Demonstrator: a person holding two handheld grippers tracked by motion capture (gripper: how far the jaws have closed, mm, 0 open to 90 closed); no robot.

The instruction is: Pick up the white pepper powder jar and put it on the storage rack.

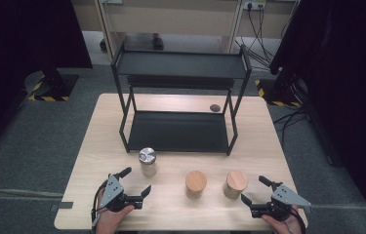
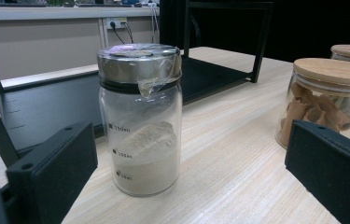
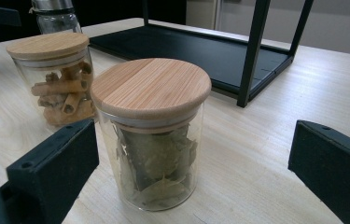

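Three jars stand in a row on the wooden table (image 1: pixel 180 209). A metal-lidded jar (image 1: pixel 147 161) (image 2: pixel 140 119) holds pale powder. The middle jar (image 1: pixel 195 184) (image 2: pixel 324 100) (image 3: pixel 53 74) has a wooden lid and brown tube-shaped pieces inside. A wooden-lidded jar of dried leaves (image 1: pixel 234 184) (image 3: pixel 151 135) stands at the right. My left gripper (image 1: pixel 135 181) (image 2: pixel 186 172) is open near the front edge, just short of the metal-lidded jar. On the right, my right gripper (image 1: pixel 254 190) (image 3: pixel 191 172) is open, a little short of the leaf jar.
A black two-level metal shelf rack (image 1: pixel 180 105) stands at the back of the table, both levels bare. A small dark disc (image 1: pixel 214 107) lies beside its right leg. Cables (image 1: pixel 263 29) hang behind the table.
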